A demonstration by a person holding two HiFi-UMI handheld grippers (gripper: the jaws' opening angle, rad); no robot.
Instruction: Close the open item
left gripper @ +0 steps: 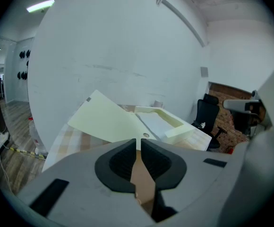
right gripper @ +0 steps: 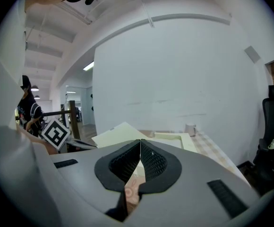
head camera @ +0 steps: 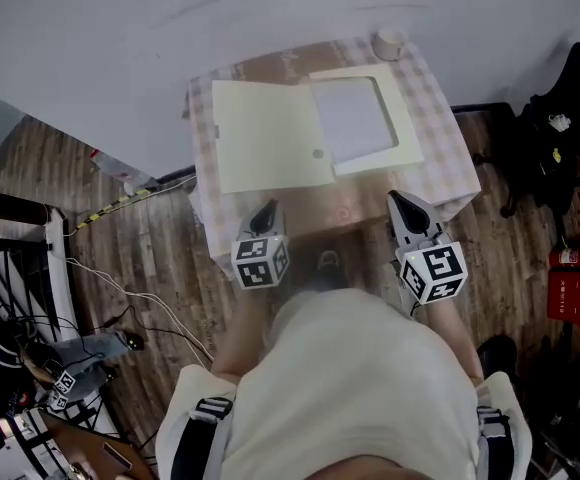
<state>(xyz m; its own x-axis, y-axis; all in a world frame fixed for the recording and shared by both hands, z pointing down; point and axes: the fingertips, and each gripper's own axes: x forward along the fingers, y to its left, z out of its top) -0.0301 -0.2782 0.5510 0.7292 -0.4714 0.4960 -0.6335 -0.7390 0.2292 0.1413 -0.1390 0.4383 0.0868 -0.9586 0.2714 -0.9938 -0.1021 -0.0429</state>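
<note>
the pale yellow box (head camera: 365,118) lies in the middle of the checked table (head camera: 445,163), its tray to the right and its lid (head camera: 270,136) folded out flat to the left, so none of the closing is done. the lid has yet to be lifted and swung over the tray. the left gripper (head camera: 263,213) and right gripper (head camera: 402,206) hang at the table's near edge, short of the box, each with jaws pressed together on nothing. a small cup (head camera: 388,43) stands just behind the tray, clear of the lid's arc as i judge it.
</note>
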